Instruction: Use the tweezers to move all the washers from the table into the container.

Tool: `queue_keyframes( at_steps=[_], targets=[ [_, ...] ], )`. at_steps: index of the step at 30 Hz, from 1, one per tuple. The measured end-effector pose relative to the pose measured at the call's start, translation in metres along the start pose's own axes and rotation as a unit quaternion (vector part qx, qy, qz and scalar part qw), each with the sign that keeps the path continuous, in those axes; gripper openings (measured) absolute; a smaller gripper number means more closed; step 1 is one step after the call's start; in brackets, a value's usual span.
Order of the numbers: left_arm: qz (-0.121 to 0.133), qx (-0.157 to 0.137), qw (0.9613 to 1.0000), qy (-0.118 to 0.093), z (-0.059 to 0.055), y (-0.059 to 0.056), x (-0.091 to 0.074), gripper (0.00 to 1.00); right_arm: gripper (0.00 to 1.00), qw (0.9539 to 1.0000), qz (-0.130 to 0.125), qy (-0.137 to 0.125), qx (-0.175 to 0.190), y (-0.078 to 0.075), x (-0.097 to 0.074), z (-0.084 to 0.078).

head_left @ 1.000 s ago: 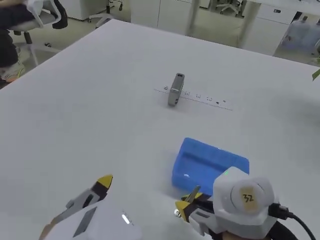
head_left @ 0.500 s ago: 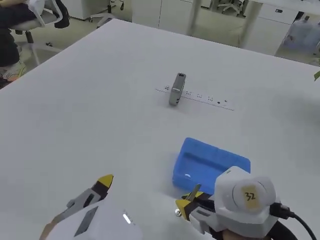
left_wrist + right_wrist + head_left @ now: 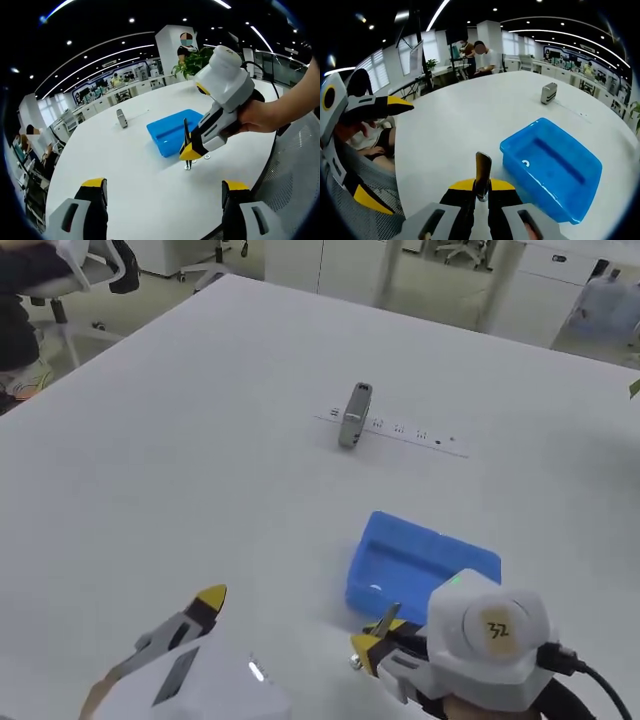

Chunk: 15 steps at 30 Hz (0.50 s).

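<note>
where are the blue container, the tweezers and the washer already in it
blue container [image 3: 537, 186], right gripper view, near wall
tweezers [image 3: 481, 172], right gripper view, its dark shaft
washer [image 3: 525, 163], right gripper view, its ring

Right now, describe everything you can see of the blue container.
The blue container is a shallow rectangular tub, open-topped, with rounded corners; it looks like plastic. It sits upright on the white table. One small pale ring, likely a washer, lies on its floor near one end. The right claw, shut on tweezers, is just beside it.
</note>
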<state>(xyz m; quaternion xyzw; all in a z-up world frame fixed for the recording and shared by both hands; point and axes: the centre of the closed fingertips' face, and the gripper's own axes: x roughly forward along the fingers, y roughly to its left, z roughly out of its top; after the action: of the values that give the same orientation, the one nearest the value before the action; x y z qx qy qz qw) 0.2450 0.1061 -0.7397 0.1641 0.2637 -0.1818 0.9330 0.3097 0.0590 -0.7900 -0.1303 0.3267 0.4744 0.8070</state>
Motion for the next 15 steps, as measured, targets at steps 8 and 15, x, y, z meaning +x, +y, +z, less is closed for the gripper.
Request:
queue_keyframes(
  at_steps=[8, 15],
  targets=[
    [0.001, 0.001, 1.0000, 0.002, -0.0008, 0.0004, 0.0002, 0.97, 0.05, 1.0000, 0.003, 0.003, -0.001, 0.0023, -0.0033, 0.0016],
    [0.000, 0.003, 1.0000, 0.003, -0.0013, -0.0001, 0.0004, 0.97, 0.05, 1.0000, 0.002, 0.003, 0.001, 0.0011, -0.0014, -0.0013]
  ],
)
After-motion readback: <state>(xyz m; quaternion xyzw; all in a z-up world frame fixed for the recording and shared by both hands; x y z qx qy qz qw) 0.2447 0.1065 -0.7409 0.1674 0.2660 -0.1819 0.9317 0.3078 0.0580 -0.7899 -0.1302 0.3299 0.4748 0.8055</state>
